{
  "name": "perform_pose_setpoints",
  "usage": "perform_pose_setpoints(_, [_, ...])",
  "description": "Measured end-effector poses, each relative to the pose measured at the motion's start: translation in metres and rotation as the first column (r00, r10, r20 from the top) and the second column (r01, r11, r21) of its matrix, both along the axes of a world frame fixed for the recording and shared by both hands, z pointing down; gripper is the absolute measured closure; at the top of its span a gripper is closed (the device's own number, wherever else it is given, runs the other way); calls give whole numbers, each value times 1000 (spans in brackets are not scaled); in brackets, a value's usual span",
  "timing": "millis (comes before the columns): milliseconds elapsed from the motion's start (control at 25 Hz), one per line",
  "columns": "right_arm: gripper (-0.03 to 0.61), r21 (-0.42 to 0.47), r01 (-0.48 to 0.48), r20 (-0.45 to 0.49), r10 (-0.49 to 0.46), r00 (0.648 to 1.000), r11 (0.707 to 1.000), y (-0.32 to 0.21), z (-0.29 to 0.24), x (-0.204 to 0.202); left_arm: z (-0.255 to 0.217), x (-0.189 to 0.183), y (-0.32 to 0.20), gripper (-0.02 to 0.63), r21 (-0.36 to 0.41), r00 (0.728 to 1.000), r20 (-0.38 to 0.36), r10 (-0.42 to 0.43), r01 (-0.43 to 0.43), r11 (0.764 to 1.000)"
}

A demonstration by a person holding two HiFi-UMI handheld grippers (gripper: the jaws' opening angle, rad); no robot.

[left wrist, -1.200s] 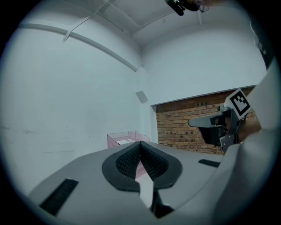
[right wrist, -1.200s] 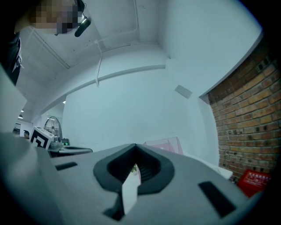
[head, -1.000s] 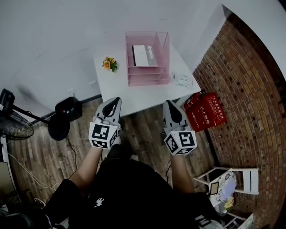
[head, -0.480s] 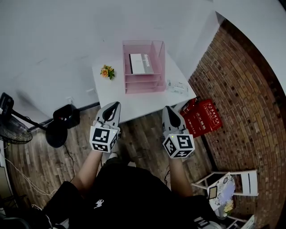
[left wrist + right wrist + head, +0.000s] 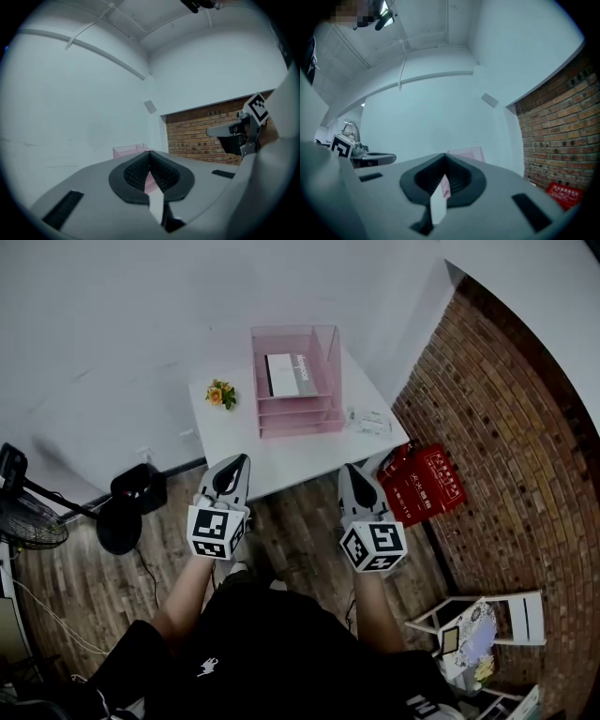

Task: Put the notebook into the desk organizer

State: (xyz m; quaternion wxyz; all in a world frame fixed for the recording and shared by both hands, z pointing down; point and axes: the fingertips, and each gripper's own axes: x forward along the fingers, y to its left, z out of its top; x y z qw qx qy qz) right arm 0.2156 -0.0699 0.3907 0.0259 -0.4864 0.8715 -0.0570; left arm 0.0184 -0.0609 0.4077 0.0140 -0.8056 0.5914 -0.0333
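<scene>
The pink clear desk organizer [image 5: 295, 381] stands at the back of a small white table [image 5: 281, 451]. A white notebook [image 5: 289, 374] lies on its top tier. Both grippers hover over the wooden floor, short of the table's near edge and pointing at it. My left gripper [image 5: 238, 465] is shut with nothing in it, and so is my right gripper [image 5: 352, 474]. In the left gripper view the pads [image 5: 140, 171] meet, with the organizer [image 5: 127, 150] showing behind them. The right gripper view shows shut pads [image 5: 457, 176] and the organizer [image 5: 467, 153] beyond.
A small orange flower pot [image 5: 221, 394] and a small clear packet [image 5: 367, 420] are on the table. A red box [image 5: 427, 482] lies by the brick wall [image 5: 506, 427] at the right. A fan [image 5: 28, 521] and a black base [image 5: 122, 517] stand at the left, a white chair [image 5: 487, 620] at the lower right.
The table and organizer have slid up and left in the head view and look smaller, so the view has drawn back. Both grippers stay shut and level.
</scene>
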Motion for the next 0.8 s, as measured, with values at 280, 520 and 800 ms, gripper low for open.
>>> perform_pose_setpoints(280, [577, 1, 4, -1, -4, 1000, 1000, -6, 0, -1, 0, -2, -5, 611, 1, 1000, -3, -7, 7, 1000])
perform_pose_setpoints(520, [577, 3, 7, -2, -7, 1000, 1000, -12, 0, -1, -2, -2, -8, 611, 7, 1000, 2, -17, 17, 1000])
perform_pose_setpoints(800, [577, 2, 12, 0, -12, 1000, 1000, -18, 0, -7, -1, -8, -15, 611, 7, 1000, 5, -24, 24, 1000])
